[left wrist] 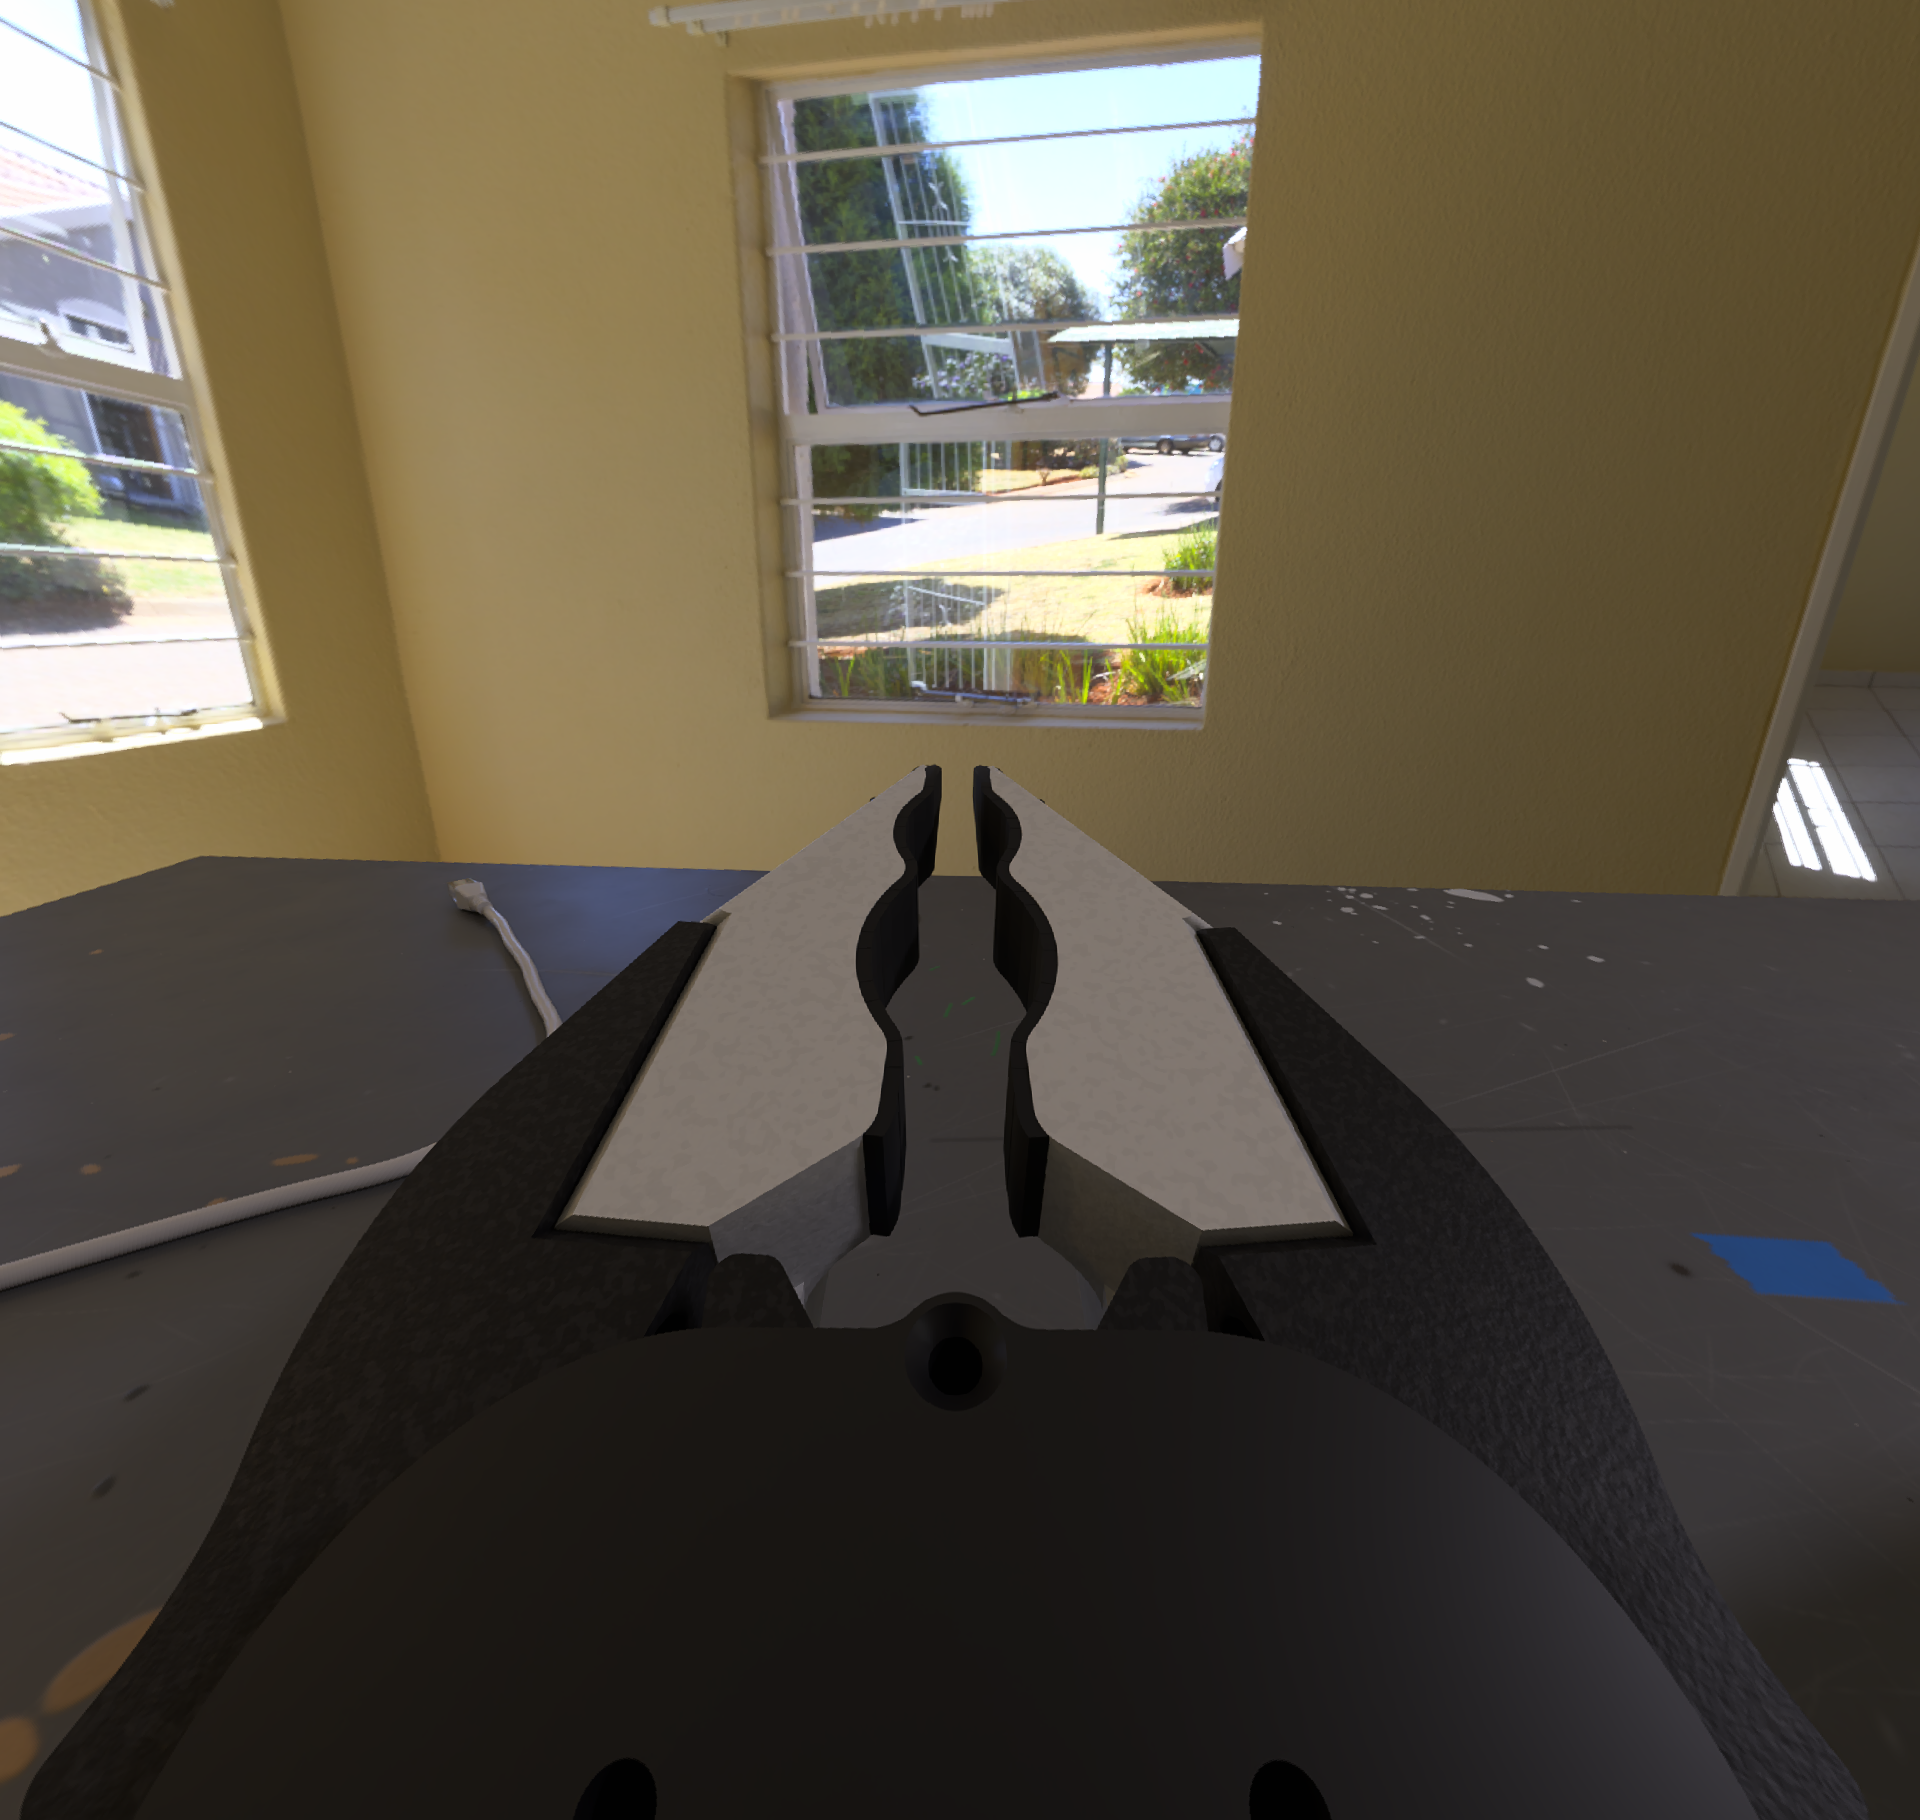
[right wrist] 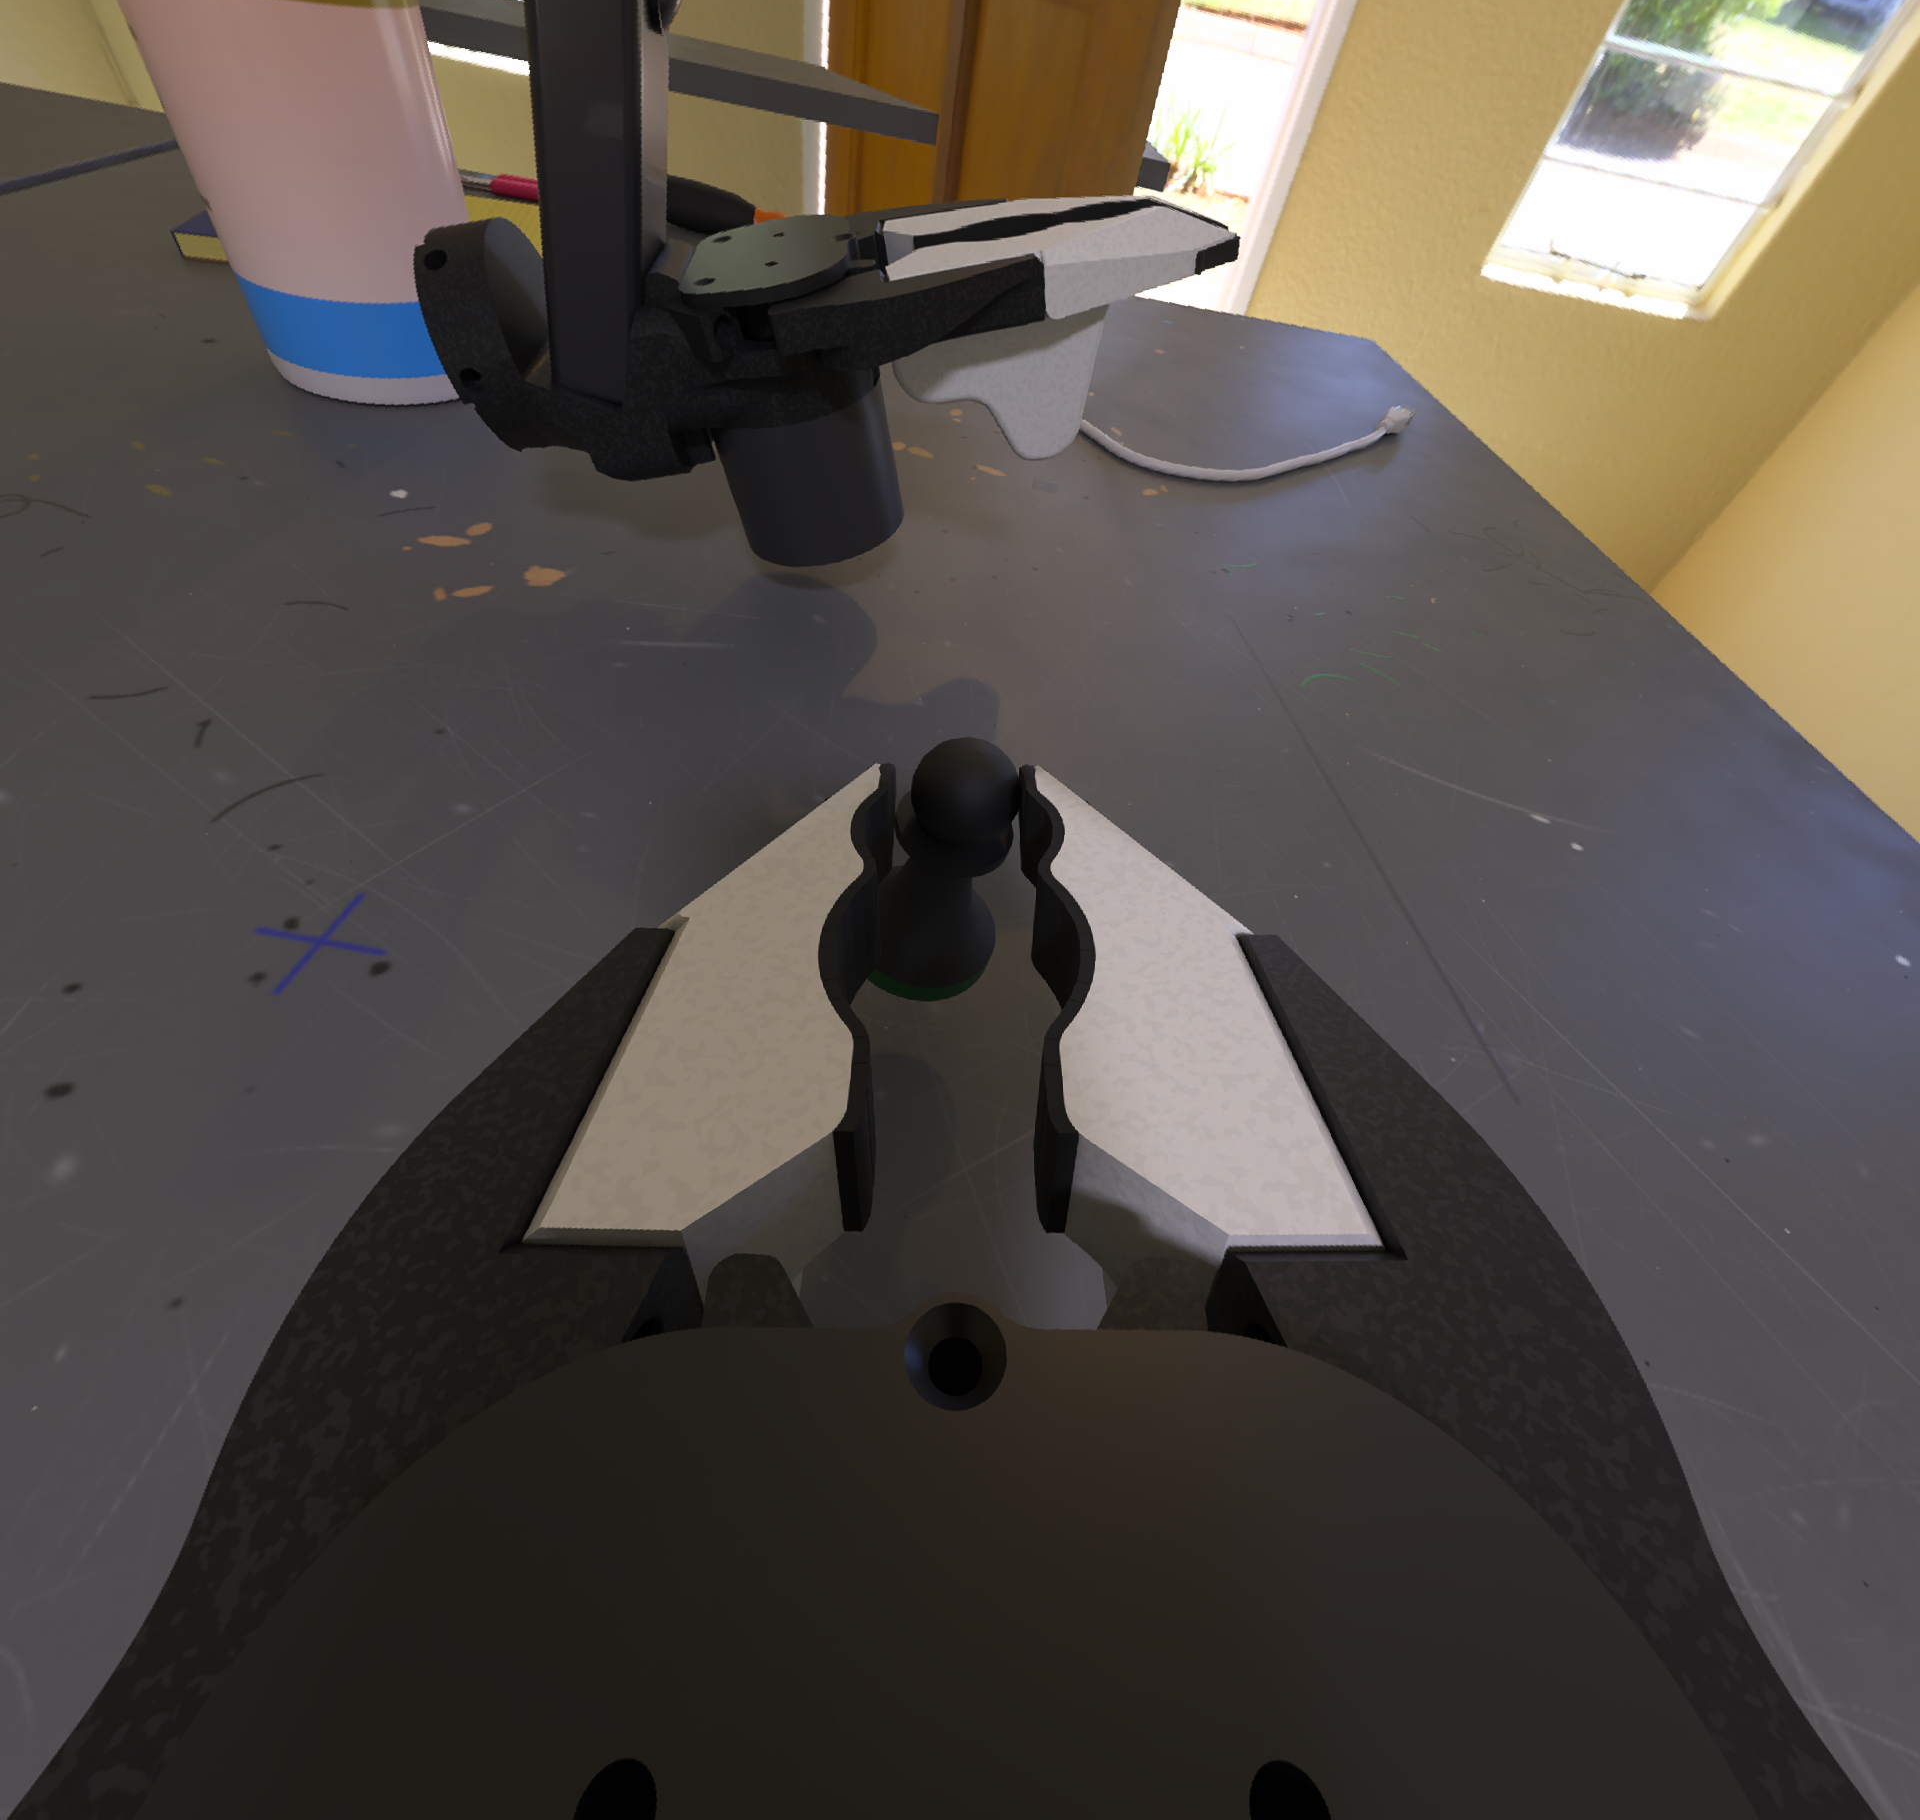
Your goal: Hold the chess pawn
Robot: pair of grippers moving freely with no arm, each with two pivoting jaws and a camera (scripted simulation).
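Fingers of right gripper (right wrist: 958, 783) clamp black chess pawn (right wrist: 940, 887) at head and collar, held above tabletop (right wrist: 1351, 835). Judgement: keep squeeze steady, wrist level, no jolts, since grip looks off-centre. Pawn's long axis runs along fingers, head forward, green-felted base toward camera. Left gripper (left wrist: 956, 783) fingers nearly closed, empty, well apart near white cable (left wrist: 509, 949).

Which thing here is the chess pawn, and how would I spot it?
Start at the dark grey table, then the near hand-held gripper with white fingers. The chess pawn sits between its tips: small, black, ball-headed, a green rim under its base, unlike the tall pink-and-blue cup behind.
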